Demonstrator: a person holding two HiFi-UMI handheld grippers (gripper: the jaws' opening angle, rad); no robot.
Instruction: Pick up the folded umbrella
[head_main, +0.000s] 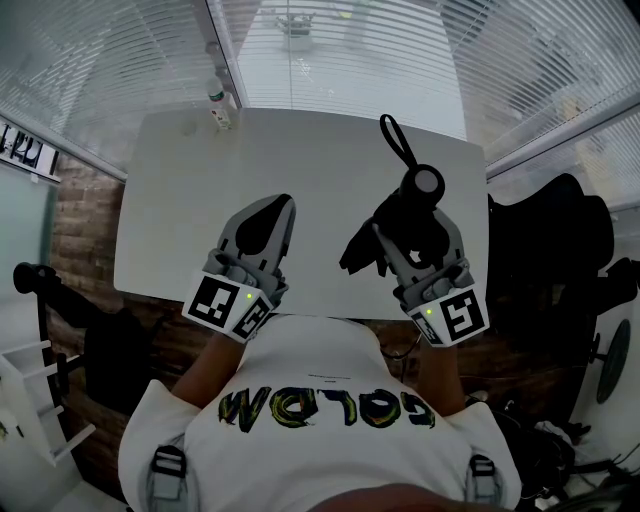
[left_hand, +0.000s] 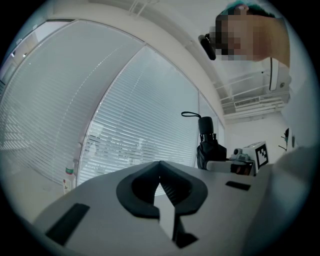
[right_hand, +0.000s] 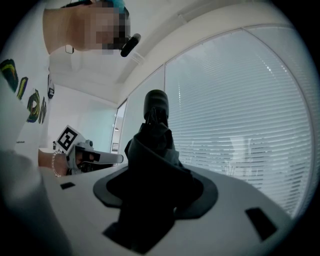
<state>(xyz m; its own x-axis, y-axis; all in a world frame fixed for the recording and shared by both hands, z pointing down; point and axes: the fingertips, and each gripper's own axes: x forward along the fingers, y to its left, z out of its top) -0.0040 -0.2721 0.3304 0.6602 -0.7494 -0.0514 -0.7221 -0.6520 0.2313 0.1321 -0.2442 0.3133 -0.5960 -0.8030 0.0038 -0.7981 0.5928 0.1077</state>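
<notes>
Right gripper (head_main: 398, 243): jaws partly apart, clamped on folded umbrella (head_main: 412, 205), over right side of table (head_main: 320, 160). Left gripper (head_main: 272, 218): jaws together, empty. Risk: hold is on loose canopy fabric; if fabric slides, umbrella sags or drops.

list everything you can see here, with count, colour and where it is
table: one, white, centre, under both grippers
folded umbrella: one, black, right side above the table, strap loop pointing to the far edge
bottle: one, clear with green label, far left corner of the table
blinds: several panels, white, behind the table
chair: one, black, right of the table
shirt: one, white with lettering, bottom centre
left gripper: one, grey, fingers together, empty
right gripper: one, grey, fingers clamped on the umbrella
</notes>
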